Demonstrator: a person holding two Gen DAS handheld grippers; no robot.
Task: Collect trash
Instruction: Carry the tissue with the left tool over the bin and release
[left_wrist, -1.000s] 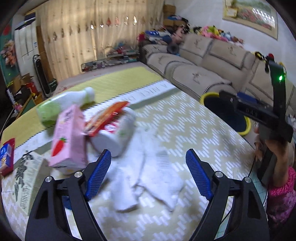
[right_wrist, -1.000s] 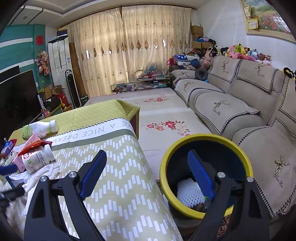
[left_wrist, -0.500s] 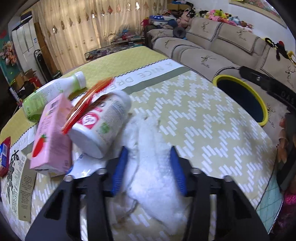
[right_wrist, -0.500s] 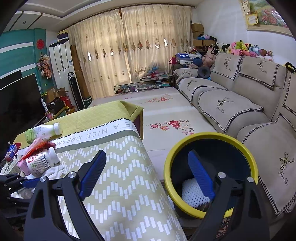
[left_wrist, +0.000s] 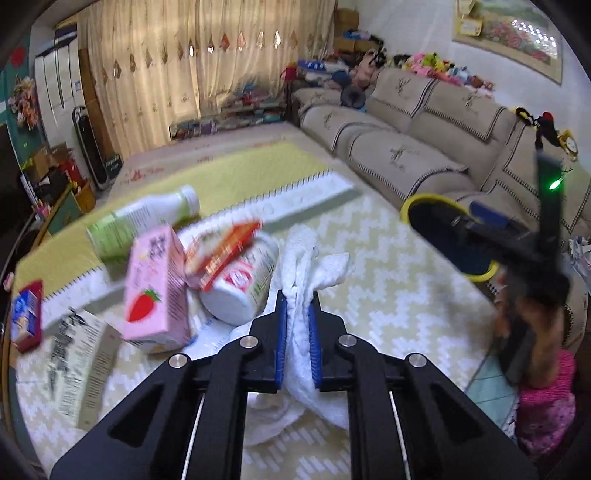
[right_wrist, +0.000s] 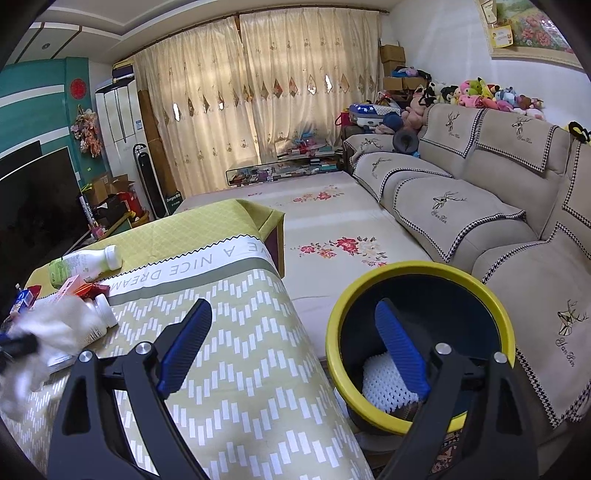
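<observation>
Taking the yellow-rimmed bin (right_wrist: 421, 343) as my mark, I begin at the far left of the table (left_wrist: 388, 295), well away from it. There lie a small red and blue box (left_wrist: 26, 321), a printed paper carton (left_wrist: 79, 363), a pink strawberry carton (left_wrist: 157, 291), a green-labelled bottle (left_wrist: 140, 221) and a white jar (left_wrist: 242, 286) with a red wrapper (left_wrist: 225, 251) across it.

Just beside that jar, on the side nearer the bin, my left gripper (left_wrist: 297, 325) is clamped on the white tissue (left_wrist: 306, 258). Its blue pads have just been closing and now pinch a fold of it between them, while the rest of the tissue trails on the cloth below.

Farther right, my right gripper (right_wrist: 291, 347) hangs at the table's edge with fingers spread wide and nothing between them. The right finger (right_wrist: 400, 350) shows in front of the bin's mouth. A white mesh piece (right_wrist: 384, 384) lies inside the bin.
</observation>
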